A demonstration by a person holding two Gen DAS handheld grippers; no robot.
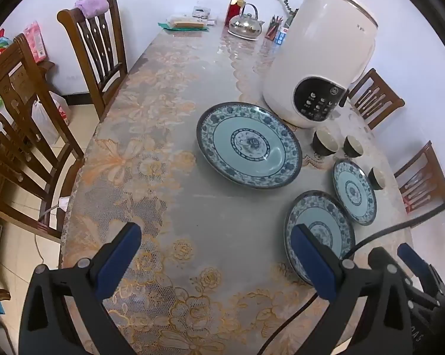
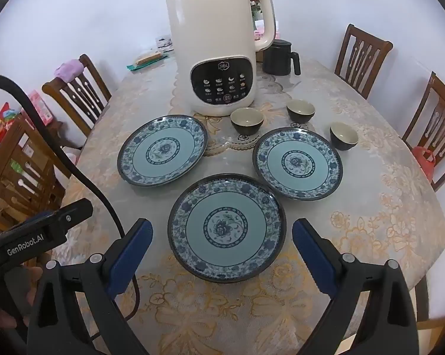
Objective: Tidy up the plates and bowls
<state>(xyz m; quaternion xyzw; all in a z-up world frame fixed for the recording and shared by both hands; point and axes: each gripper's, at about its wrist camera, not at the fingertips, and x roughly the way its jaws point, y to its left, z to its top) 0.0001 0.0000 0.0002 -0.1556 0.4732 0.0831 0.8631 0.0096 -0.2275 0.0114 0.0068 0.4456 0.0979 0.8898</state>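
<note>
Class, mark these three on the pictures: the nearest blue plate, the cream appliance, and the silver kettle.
nearest blue plate (image 2: pixel 226 227): right wrist view, on its central flower.
cream appliance (image 2: pixel 213 32): right wrist view, on its body above the control panel.
silver kettle (image 1: pixel 245 24): left wrist view, on its rounded body.

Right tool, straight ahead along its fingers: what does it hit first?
Most likely the nearest plate, which lies centred between the open fingers of the right tool in its own view. Nothing stands in front of it. Depth is unclear, so it could touch the tablecloth just short of the rim.
</note>
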